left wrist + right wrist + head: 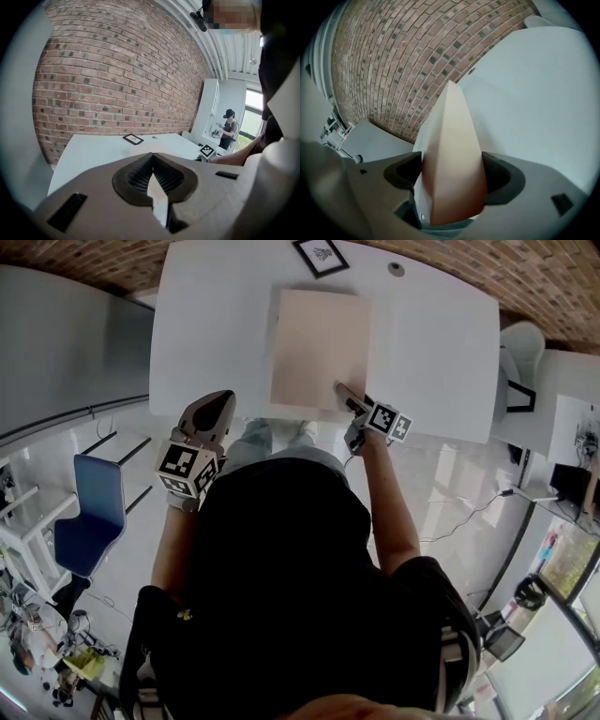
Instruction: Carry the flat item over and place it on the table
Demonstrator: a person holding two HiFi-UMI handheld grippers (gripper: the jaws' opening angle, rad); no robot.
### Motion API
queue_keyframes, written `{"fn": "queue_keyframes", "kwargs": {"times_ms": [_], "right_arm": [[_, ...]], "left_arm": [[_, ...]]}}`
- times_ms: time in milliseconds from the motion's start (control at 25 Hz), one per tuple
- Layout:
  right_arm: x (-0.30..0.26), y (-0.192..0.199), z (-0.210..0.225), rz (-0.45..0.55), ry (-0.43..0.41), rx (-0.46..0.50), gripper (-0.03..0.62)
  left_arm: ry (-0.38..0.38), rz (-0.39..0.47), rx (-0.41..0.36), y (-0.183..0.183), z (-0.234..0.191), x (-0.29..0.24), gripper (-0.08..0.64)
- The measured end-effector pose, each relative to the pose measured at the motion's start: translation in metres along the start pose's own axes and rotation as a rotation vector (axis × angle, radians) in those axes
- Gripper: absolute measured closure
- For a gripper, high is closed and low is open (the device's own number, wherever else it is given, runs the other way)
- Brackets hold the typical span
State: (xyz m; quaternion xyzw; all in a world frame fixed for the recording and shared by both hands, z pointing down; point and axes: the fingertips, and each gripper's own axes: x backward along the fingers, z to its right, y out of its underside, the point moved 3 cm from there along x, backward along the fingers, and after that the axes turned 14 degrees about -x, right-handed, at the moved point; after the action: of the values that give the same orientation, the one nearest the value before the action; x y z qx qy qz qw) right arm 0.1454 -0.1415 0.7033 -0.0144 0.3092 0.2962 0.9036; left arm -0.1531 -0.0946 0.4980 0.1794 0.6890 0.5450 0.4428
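So the flat beige rectangular board (319, 348) is lying on the white tabletop (431, 343), roughly mid-width and close to the near edge. Its long axis runs straight away from the person toward the brick wall, and a small black-framed card (321, 256) sits past its far end. The right tongs (352, 401) are at the board's near right corner, spread about as wide as they go. The corner of the board sits between them, and from the right gripper view I'd say the pads aren't really biting on it, though it's close on both sides. The left tongs (211, 413) are closed on nothing, pads meeting, hanging back off the near edge of the tabletop to the left of the board and not touching it. The right hand is clearly the nearer one. The board lies dead ahead of those tongs, so my guess is the placing is basically done. What's left is backing straight out toward the person, along the board's length, so it doesn't get dragged or skewed.
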Motion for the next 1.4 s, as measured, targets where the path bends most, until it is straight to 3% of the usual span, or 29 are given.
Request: {"fn": "queue_keyframes", "kwargs": {"times_ms": [240,400,640,840,960,1120,1400], "right_arm": [[0.002,0.000,0.006,0.076,0.033,0.033,0.183],[0.005,0.002,0.013,0.106,0.119,0.125,0.183],[0.003,0.000,0.011,0.123,0.158,0.176,0.183],[0.018,-0.013,-0.005,0.208,0.219,0.276,0.187],[0.028,-0.023,-0.028,0.249,0.224,0.359,0.237],[0.040,-0.030,-0.062,0.311,0.199,0.448,0.360],[0.072,-0.040,-0.142,0.419,0.095,0.598,0.548]], "left_arm": [[0.010,-0.011,0.004,0.003,0.005,0.000,0.557],[0.013,-0.018,0.011,0.006,0.006,-0.001,0.557],[0.024,-0.011,0.033,0.005,0.003,-0.005,0.557],[0.034,-0.005,0.025,0.005,0.002,-0.008,0.557],[0.040,0.004,0.019,0.000,0.000,-0.011,0.557],[0.050,0.025,0.013,-0.006,-0.004,-0.016,0.557],[0.071,0.109,-0.023,-0.041,-0.003,-0.025,0.557]]}}
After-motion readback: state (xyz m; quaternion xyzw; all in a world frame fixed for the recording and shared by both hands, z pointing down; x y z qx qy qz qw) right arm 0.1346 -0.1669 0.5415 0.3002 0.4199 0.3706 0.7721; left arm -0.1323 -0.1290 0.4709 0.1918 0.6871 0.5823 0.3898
